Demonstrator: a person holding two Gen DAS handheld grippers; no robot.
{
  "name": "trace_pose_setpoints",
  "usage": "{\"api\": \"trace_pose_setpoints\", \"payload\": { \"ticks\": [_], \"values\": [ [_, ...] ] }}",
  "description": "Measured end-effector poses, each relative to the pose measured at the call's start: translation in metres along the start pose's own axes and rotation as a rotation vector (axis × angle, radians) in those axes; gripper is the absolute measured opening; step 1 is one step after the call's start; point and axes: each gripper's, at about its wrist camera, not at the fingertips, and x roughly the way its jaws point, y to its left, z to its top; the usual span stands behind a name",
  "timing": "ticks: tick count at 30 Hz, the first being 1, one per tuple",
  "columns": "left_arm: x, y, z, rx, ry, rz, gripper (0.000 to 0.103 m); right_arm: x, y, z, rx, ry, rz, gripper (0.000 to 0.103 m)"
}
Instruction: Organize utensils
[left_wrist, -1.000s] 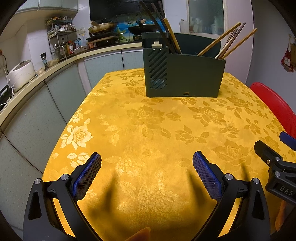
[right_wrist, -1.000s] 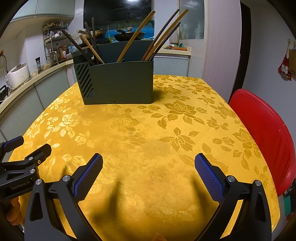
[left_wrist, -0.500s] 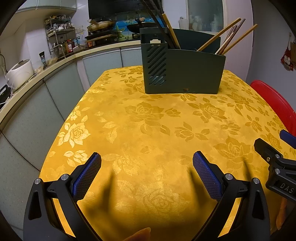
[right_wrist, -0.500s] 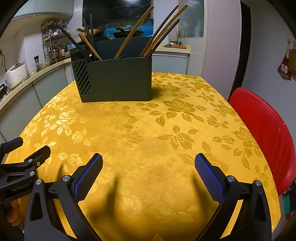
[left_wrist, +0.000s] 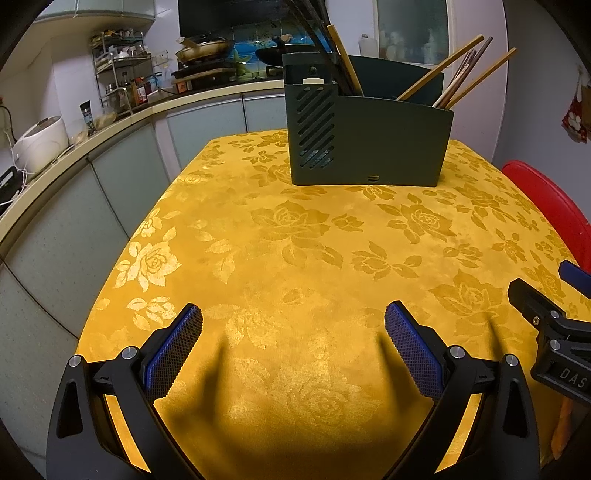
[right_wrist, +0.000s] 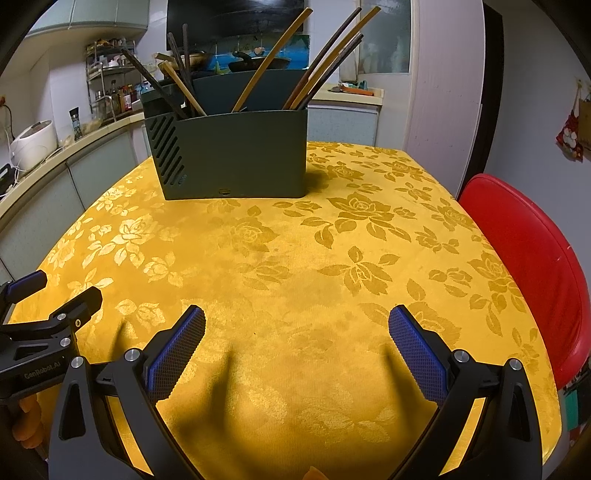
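Note:
A dark green utensil holder (left_wrist: 369, 136) (right_wrist: 236, 155) stands at the far end of the table covered in a yellow floral cloth (left_wrist: 295, 258) (right_wrist: 295, 266). Several wooden and dark chopsticks (left_wrist: 458, 74) (right_wrist: 325, 59) stick up out of its compartments. My left gripper (left_wrist: 293, 323) hovers open over the near part of the cloth with nothing between its blue pads. My right gripper (right_wrist: 297, 323) is open too and holds nothing. Each gripper shows at the edge of the other's view: the right gripper (left_wrist: 554, 325) and the left gripper (right_wrist: 44, 314).
A red chair (right_wrist: 528, 266) (left_wrist: 550, 206) stands against the table's right side. A kitchen counter (left_wrist: 92, 133) with a rice cooker (left_wrist: 40, 144), a spice rack and pans runs along the left and back. The cloth between grippers and holder is bare.
Both grippers have moved forward toward the utensil holder, which looks larger and nearer now. Both remain open and hold nothing.

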Motion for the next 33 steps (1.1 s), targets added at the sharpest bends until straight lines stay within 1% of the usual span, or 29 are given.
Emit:
{"api": "trace_pose_setpoints", "payload": {
  "ticks": [6,10,16,19,28,33],
  "values": [
    [-0.002,0.0,0.0,0.001,-0.017,-0.009,0.096,0.0,0.0,0.0,0.001,0.001,0.0,0.096],
    [0.001,0.002,0.0,-0.003,-0.016,0.02,0.096,0.001,0.0,-0.001,-0.002,0.002,-0.003,0.096],
    [0.006,0.002,0.001,-0.012,0.019,0.001,0.096,0.002,0.0,-0.001,-0.003,0.002,-0.003,0.096],
    [0.008,0.001,-0.001,-0.005,0.026,0.002,0.096,0.002,0.0,-0.001,-0.004,0.003,-0.004,0.096],
    [0.016,0.003,-0.002,-0.026,0.065,-0.003,0.096,0.004,-0.001,-0.002,-0.001,0.006,-0.006,0.096],
    [0.018,0.0,-0.003,-0.011,0.073,0.0,0.096,0.008,0.0,-0.005,-0.004,0.018,-0.01,0.096]
  ]
}}
